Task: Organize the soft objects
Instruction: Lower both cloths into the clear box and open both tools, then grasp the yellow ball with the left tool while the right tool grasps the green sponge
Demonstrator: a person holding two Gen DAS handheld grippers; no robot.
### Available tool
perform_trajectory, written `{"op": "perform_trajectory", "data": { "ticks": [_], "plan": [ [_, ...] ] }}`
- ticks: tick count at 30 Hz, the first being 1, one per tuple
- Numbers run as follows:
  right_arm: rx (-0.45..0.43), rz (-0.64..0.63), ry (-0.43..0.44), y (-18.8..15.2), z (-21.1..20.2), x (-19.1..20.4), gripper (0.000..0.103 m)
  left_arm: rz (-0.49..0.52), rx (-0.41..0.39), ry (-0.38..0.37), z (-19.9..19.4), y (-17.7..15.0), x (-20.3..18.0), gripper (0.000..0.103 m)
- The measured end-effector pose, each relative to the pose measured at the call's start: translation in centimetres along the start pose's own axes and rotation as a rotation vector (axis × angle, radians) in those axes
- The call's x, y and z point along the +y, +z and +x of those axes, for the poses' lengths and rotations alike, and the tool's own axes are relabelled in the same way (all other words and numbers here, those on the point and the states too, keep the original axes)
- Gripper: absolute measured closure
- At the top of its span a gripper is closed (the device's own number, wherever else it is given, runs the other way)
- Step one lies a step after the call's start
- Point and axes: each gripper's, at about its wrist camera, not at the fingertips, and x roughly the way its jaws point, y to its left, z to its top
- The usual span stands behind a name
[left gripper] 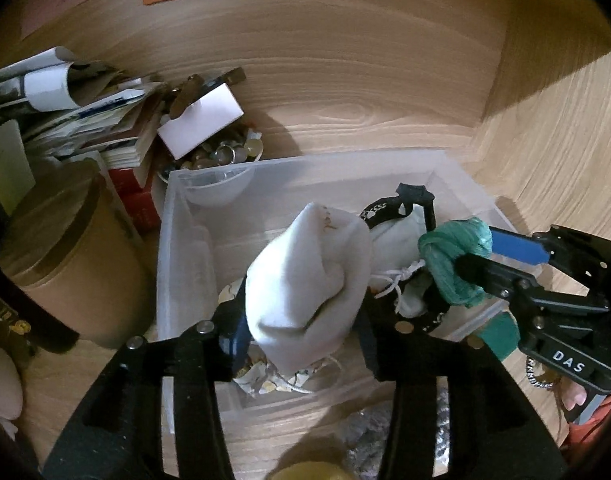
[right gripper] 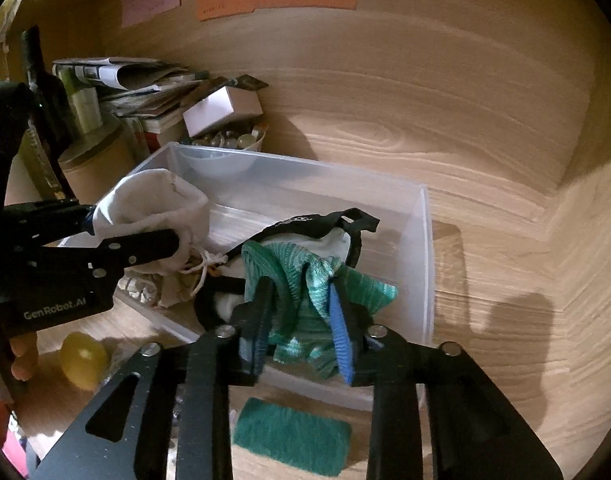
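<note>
Wooden desk, clear bin [right gripper: 425, 248], grippers clamping white pouch [left gripper: 309, 276], green cloth [right gripper: 305, 300]

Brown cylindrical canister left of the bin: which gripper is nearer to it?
Left. The left gripper, shut on the white cloth pouch, is over the clear plastic bin's canister side. The right gripper, shut on the green knit cloth, is farther across.

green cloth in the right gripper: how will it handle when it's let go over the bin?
Likely floppy: the green cloth bunches and droops between the right gripper fingers, holding no shape. Probably light, since a pinch carries it above the clear bin. It should drop and slump rather than roll, though its knit could snag on a finger pad.
</note>
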Motion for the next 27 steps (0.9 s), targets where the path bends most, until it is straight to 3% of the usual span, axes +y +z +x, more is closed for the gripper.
{"op": "perform_trajectory", "data": {
  "ticks": [6, 13, 17, 22, 27],
  "plan": [
    [-0.057, 0.005, -0.006, -0.1, -2.3, -0.1, 0.052, -0.019, -0.068, -0.001, -3.2, -0.3, 0.2, 0.035],
    [-0.166, 0.02, -0.015, -0.1, -7.0, 0.0, 0.027, 0.0, -0.196, 0.03, -8.3, -0.6, -0.4, 0.021],
    [-0.201, 0.027, -0.009, -0.4, -8.9, 0.1, 0.024, -0.001, -0.256, 0.051, -10.8, -1.3, -0.6, 0.004],
    [-0.214, 0.031, -0.013, -1.4, -10.2, 0.3, 0.021, -0.006, -0.248, 0.046, -11.9, -2.5, -0.3, 0.001],
    [-0.176, 0.052, -0.01, -3.0, -9.9, -0.1, 0.021, -0.014, -0.184, 0.058, -10.8, -4.5, 0.1, 0.001]
  ]
}}
